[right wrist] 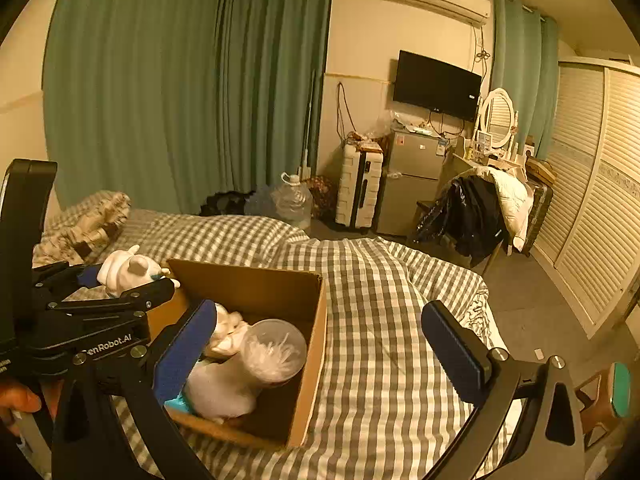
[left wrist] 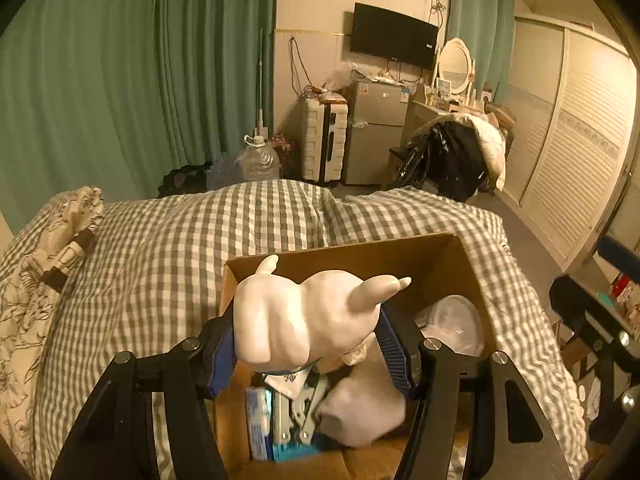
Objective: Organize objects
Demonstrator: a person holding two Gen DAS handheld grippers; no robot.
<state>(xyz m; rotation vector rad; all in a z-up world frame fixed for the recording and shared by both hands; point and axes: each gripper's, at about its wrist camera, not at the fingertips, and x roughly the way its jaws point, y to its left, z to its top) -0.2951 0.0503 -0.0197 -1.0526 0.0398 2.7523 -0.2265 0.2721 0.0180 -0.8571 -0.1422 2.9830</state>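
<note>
My left gripper point(left wrist: 308, 340) is shut on a white glossy animal figurine point(left wrist: 308, 316), held in the air above an open cardboard box point(left wrist: 400, 256) on the bed. The box holds a clear plastic container point(left wrist: 452, 320), a pale soft item point(left wrist: 364, 404), a blue pack point(left wrist: 258, 416) and a grey tool. In the right wrist view the same figurine point(right wrist: 124, 270) shows at the left, over the box's point(right wrist: 312, 356) left edge, in the left gripper point(right wrist: 120, 284). My right gripper point(right wrist: 320, 348) stands open and wide, empty, above the box's right side and the checked cover.
The bed has a grey-and-white checked cover point(right wrist: 380, 320) and a patterned pillow point(right wrist: 88, 224). Beyond it stand a water jug point(right wrist: 294, 200), a white suitcase point(right wrist: 360, 188), a small fridge point(right wrist: 412, 184), a chair with clothes point(right wrist: 480, 212) and slatted wardrobe doors point(right wrist: 588, 220).
</note>
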